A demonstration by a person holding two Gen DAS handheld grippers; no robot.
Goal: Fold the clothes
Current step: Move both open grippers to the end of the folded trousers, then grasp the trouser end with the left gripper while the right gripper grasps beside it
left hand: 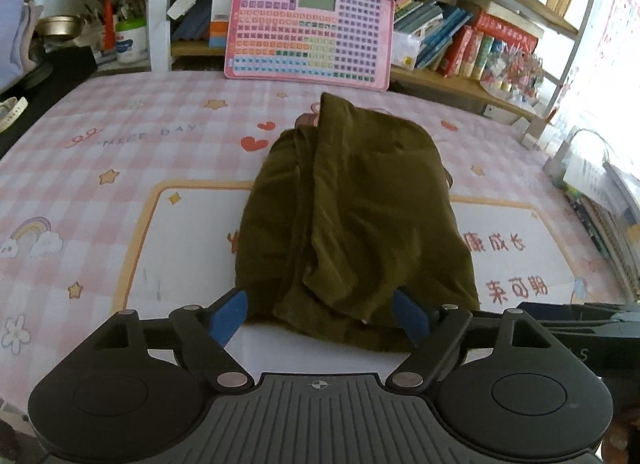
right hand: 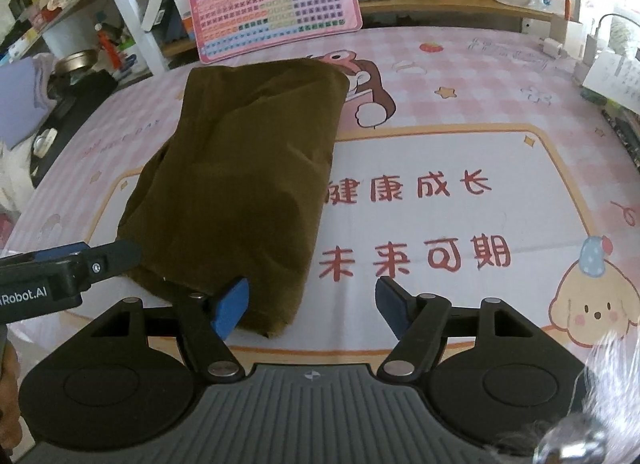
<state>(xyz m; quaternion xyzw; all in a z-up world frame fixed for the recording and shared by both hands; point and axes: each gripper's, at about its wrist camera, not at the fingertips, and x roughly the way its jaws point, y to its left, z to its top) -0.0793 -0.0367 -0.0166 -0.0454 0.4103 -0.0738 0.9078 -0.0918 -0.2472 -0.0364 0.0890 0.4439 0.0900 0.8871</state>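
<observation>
An olive-brown garment [left hand: 352, 216] lies folded into a long bundle on the pink checked table mat [left hand: 120, 152]; it also shows in the right wrist view [right hand: 248, 168]. My left gripper [left hand: 320, 314] is open, its blue fingers either side of the garment's near edge. My right gripper [right hand: 312, 306] is open at the garment's near right corner, with its left finger [right hand: 230, 306] against the cloth. The left gripper's finger [right hand: 80, 264] shows at the left of the right wrist view.
A pink keyboard-style toy board [left hand: 308, 26] leans against the bookshelf [left hand: 460, 44] at the table's back. A cup of pens [left hand: 130, 38] and a metal bowl [left hand: 60, 26] stand at the back left. Papers and a charger [right hand: 600, 64] lie at the right edge.
</observation>
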